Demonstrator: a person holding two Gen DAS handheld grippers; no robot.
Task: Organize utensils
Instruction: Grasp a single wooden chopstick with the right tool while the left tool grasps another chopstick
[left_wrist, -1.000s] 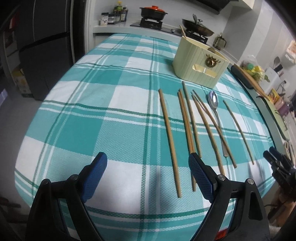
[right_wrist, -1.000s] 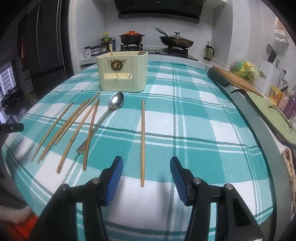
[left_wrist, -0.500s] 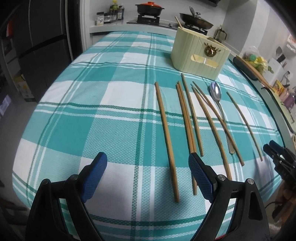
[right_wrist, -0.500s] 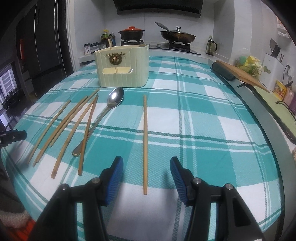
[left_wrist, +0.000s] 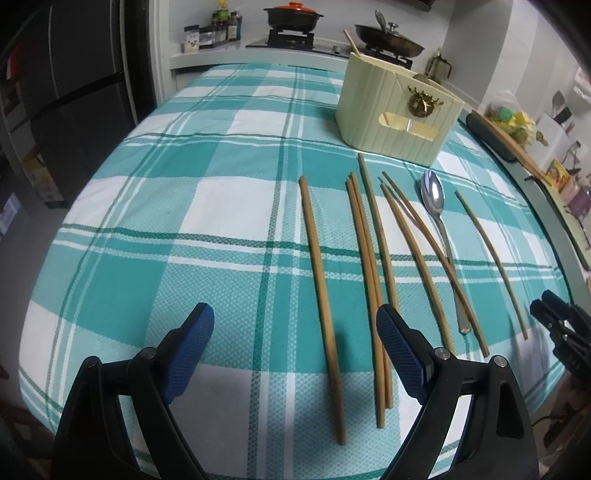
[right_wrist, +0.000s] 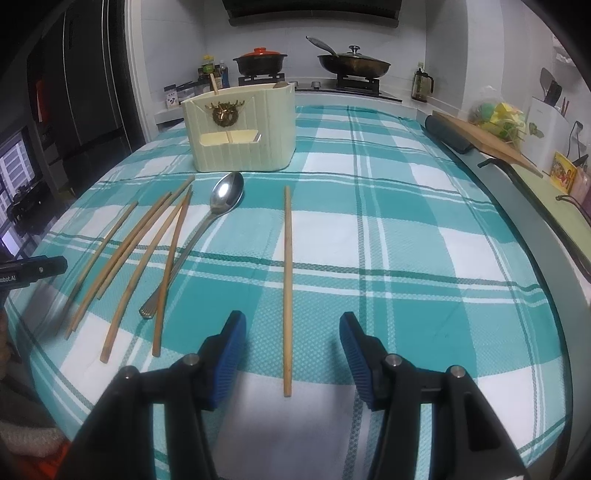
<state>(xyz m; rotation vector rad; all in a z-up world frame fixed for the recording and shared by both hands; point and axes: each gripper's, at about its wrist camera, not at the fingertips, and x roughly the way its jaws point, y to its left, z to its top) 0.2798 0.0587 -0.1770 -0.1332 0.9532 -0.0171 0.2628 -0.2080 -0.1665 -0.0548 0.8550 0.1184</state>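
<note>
Both hand-held grippers (left_wrist: 291, 347) (right_wrist: 291, 354) nearer chopsticks (left_wrist: 321, 291), apart.

We were in a home kitchen. Behind the table draped in a teal-and-white plaid cloth (right_wrist: 406, 236), a gas stove carried a black pot with an orange-red lid (right_wrist: 261, 61) and a dark lidded frying pan (right_wrist: 354, 63). Small condiment bottles (left_wrist: 223, 26) stood beside the burners, a tall dark refrigerator (left_wrist: 74, 96) rose at the left, and a wooden cutting board (right_wrist: 487, 142) lay along the side counter, beneath pale tiled walls.
</note>
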